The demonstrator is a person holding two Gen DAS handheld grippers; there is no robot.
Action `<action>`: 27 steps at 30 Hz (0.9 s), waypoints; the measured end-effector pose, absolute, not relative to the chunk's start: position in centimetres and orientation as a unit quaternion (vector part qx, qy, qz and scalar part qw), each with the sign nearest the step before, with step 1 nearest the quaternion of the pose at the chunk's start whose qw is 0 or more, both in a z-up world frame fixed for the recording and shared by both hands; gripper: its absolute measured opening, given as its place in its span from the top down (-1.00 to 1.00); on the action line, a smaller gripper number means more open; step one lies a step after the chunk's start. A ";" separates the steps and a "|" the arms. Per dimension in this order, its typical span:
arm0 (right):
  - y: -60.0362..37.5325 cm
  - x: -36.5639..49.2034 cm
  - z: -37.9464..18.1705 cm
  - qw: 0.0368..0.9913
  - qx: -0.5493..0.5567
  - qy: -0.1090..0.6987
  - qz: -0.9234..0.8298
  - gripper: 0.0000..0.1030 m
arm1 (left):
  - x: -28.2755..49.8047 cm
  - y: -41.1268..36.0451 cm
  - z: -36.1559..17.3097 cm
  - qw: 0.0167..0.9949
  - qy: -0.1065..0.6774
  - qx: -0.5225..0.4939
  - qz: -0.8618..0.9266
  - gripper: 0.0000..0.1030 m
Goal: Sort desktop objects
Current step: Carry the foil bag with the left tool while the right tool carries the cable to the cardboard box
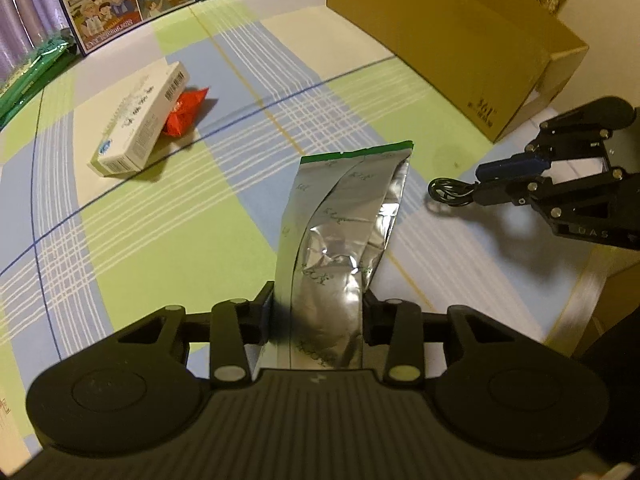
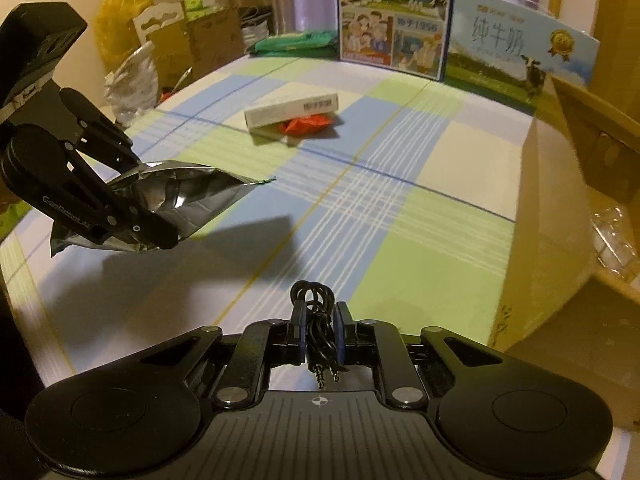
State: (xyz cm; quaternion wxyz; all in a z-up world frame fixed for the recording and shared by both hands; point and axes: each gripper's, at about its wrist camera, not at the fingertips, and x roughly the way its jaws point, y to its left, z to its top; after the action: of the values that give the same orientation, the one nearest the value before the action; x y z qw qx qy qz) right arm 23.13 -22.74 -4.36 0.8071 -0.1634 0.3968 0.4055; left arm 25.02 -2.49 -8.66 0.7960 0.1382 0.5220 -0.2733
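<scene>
My left gripper (image 1: 318,304) is shut on a crumpled silver foil bag with a green top edge (image 1: 344,220), held above the checked tablecloth; the same bag (image 2: 176,196) shows in the left gripper (image 2: 154,216) at the left of the right wrist view. My right gripper (image 2: 319,316) is shut on a coiled black audio cable (image 2: 314,300), its two plugs pointing back at the camera. The cable (image 1: 450,192) hangs from the right gripper (image 1: 486,184) at the right of the left wrist view. A white carton (image 1: 140,120) lies across a red packet (image 1: 186,112) further out on the cloth.
An open cardboard box (image 1: 452,36) stands at the right, its wall (image 2: 552,216) close beside my right gripper. Milk cartons (image 2: 394,16) and a green pack (image 2: 296,42) line the far edge. Bags and boxes (image 2: 168,40) sit beyond the table's left side.
</scene>
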 end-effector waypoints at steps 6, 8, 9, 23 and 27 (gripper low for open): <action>-23.8 22.5 -2.5 0.818 -0.155 0.382 0.400 0.81 | 24.5 -3.2 -6.1 0.804 0.508 0.138 -0.276 0.32; -24.1 22.3 -1.6 0.822 -0.153 0.375 0.399 0.81 | 24.5 -3.6 -5.4 0.806 0.504 0.140 -0.276 0.32; -24.2 22.2 -1.3 0.825 -0.153 0.372 0.398 0.81 | 24.5 -3.9 -5.1 0.807 0.503 0.141 -0.276 0.32; -27.7 22.9 6.4 0.881 -0.121 0.308 0.337 0.81 | 25.3 -9.9 0.2 0.826 0.469 0.122 -0.286 0.32; -30.4 24.0 8.3 0.901 -0.102 0.295 0.301 0.81 | 25.6 -12.8 1.9 0.831 0.457 0.117 -0.296 0.32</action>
State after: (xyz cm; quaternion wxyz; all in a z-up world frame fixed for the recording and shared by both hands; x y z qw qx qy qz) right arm 23.97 -30.41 8.27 0.9012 -0.1018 0.2950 0.3006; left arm 25.60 -12.83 1.91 0.8308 0.1167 0.4568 -0.2960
